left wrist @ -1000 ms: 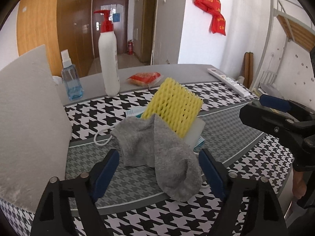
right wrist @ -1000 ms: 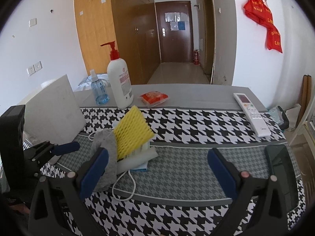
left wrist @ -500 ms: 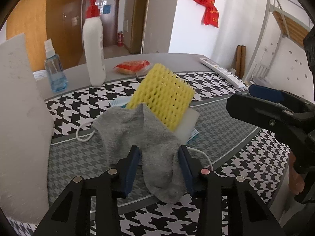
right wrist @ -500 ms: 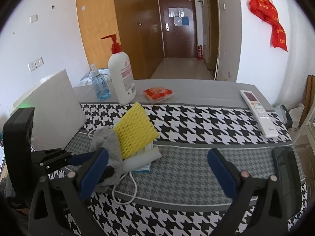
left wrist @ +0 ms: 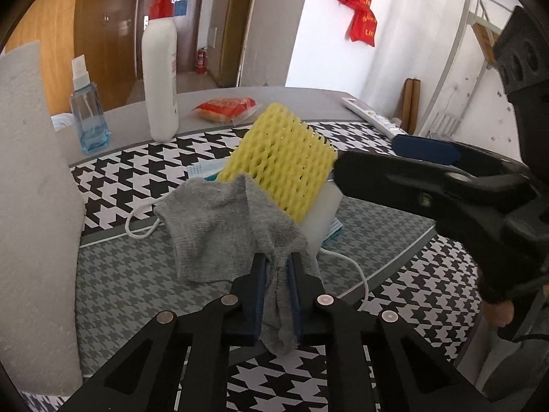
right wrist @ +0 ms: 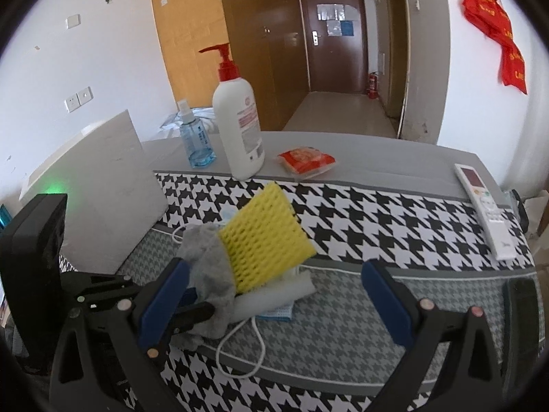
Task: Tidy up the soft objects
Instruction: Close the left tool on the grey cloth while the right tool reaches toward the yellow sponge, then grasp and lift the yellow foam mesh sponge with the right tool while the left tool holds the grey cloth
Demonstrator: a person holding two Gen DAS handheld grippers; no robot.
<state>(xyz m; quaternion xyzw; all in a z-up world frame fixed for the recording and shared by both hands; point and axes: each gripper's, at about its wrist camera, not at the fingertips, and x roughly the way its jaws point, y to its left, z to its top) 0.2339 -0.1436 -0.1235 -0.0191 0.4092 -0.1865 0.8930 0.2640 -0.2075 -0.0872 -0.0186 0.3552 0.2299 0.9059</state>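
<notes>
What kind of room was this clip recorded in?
Most likely a dormitory or small apartment room. A metal bunk-bed frame stands by the white wall, wooden wardrobes line a short hallway to an entry door, and a red decoration hangs on the wall.
</notes>
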